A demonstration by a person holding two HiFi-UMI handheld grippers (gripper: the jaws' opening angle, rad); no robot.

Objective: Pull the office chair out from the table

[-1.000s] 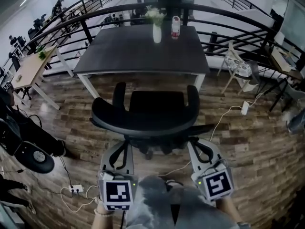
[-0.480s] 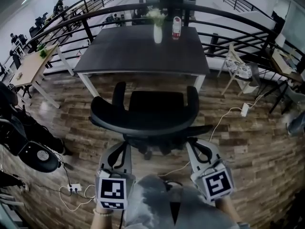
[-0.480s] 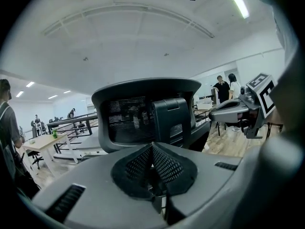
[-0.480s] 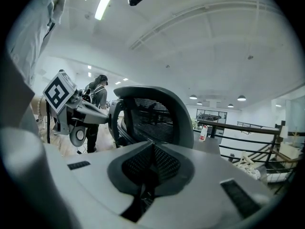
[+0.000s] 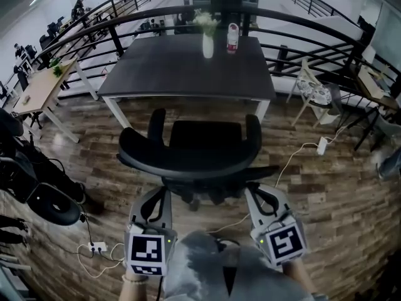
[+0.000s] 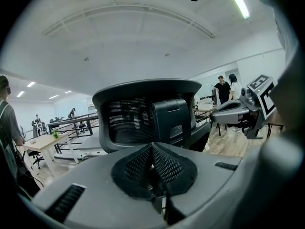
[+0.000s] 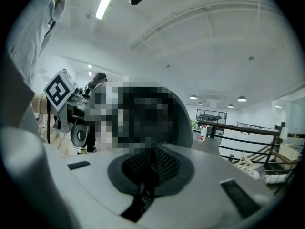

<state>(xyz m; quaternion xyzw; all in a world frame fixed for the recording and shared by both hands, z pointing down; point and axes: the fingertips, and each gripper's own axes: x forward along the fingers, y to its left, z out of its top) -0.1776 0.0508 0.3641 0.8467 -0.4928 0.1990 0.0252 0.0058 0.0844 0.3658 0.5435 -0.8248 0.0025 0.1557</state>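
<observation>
The black office chair [image 5: 188, 158] stands in the head view with its backrest toward me and its seat [image 5: 207, 137] just short of the dark table [image 5: 182, 74]. My left gripper [image 5: 158, 192] and right gripper [image 5: 255, 190] are held side by side just behind the backrest's lower rim, apart from it as far as I can tell. In the left gripper view the mesh backrest [image 6: 143, 113] rises straight ahead of the left gripper [image 6: 152, 149], which is shut on nothing. The right gripper [image 7: 152, 152] is shut and empty in its own view too.
A white vase [image 5: 207, 42] and a bottle [image 5: 231, 36] stand at the table's far edge. Another black chair [image 5: 50, 207] sits at the left. A power strip [image 5: 97, 248] with cables lies on the wood floor; a white cable [image 5: 301, 146] runs to the right. Railings ring the area.
The left gripper has rolled slightly, so its marker cube now sits squarer. The office chair and the right gripper have stayed where they were.
</observation>
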